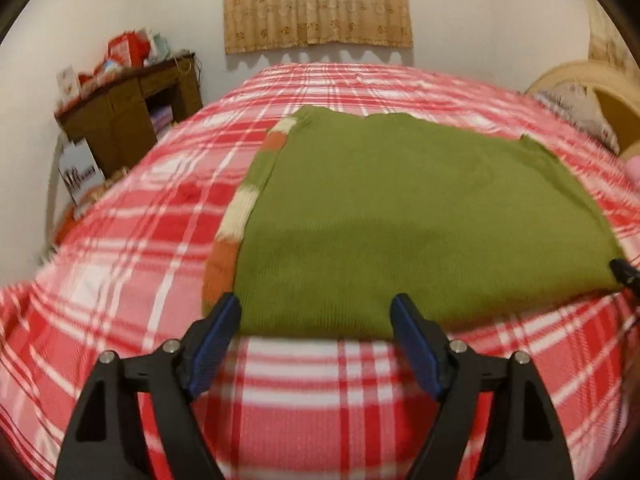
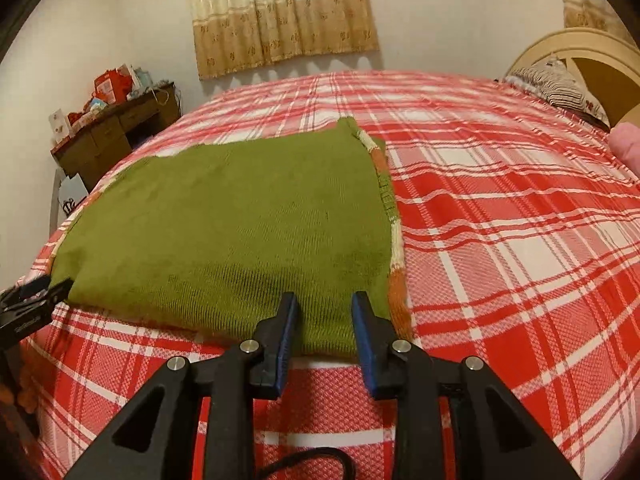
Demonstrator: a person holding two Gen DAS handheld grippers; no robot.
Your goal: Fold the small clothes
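Both of my grippers, left [image 1: 316,312] and right [image 2: 325,312], hung with fingers spread and empty at the near edge of the green sweater [image 1: 400,216], lying flat mid-bed [image 1: 328,400], long axis toward the far wall.

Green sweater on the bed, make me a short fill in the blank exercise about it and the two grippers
1. The green sweater lies on a red and white ____ bedspread.
2. Both the left gripper and the right gripper have their jaws ____.
3. The sleeve along the sweater's side has orange, green and ____ bands.

Missing words: plaid; open; white
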